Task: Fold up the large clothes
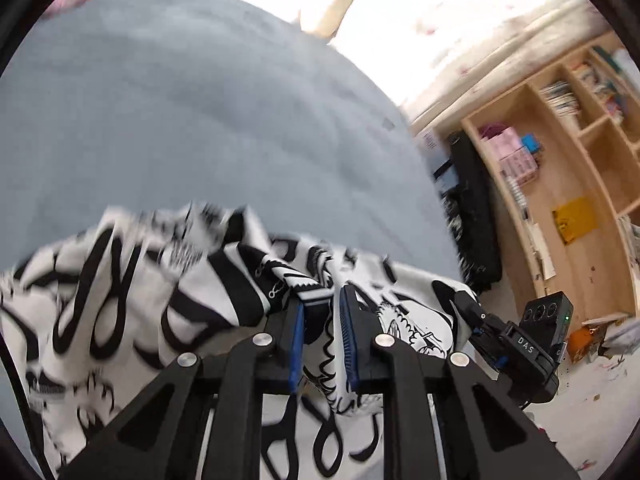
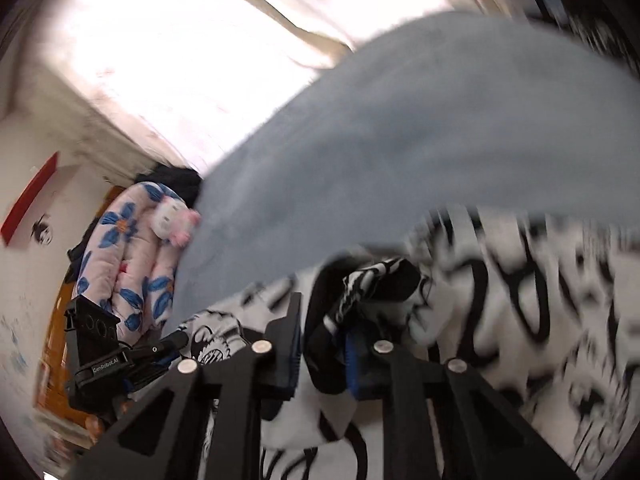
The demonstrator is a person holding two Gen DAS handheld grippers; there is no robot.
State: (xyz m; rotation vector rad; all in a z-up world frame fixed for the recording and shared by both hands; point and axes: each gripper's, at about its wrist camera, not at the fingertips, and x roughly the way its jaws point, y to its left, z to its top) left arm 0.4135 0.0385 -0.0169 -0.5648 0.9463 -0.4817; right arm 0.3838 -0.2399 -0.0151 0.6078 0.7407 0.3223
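A white garment with bold black lettering (image 1: 120, 288) lies bunched on the grey-blue bed cover (image 1: 180, 112). My left gripper (image 1: 322, 302) is shut on a striped black-and-white edge of it, and cloth hangs down between the blue pads (image 1: 297, 344). In the right wrist view the same garment (image 2: 520, 312) spreads to the right. There my right gripper (image 2: 324, 320) is shut on a black, stripe-edged fold of it. Each gripper shows in the other's view: the right one (image 1: 466, 304) at the garment's right edge, the left one (image 2: 176, 340) at its left edge.
A wooden shelf unit (image 1: 560, 152) with books and boxes stands to the right of the bed, with a black case (image 1: 472, 224) beside it and clutter on the floor (image 1: 592, 340). A floral quilt (image 2: 128, 256) and a plush toy (image 2: 172, 220) lie past the bed cover (image 2: 400, 128).
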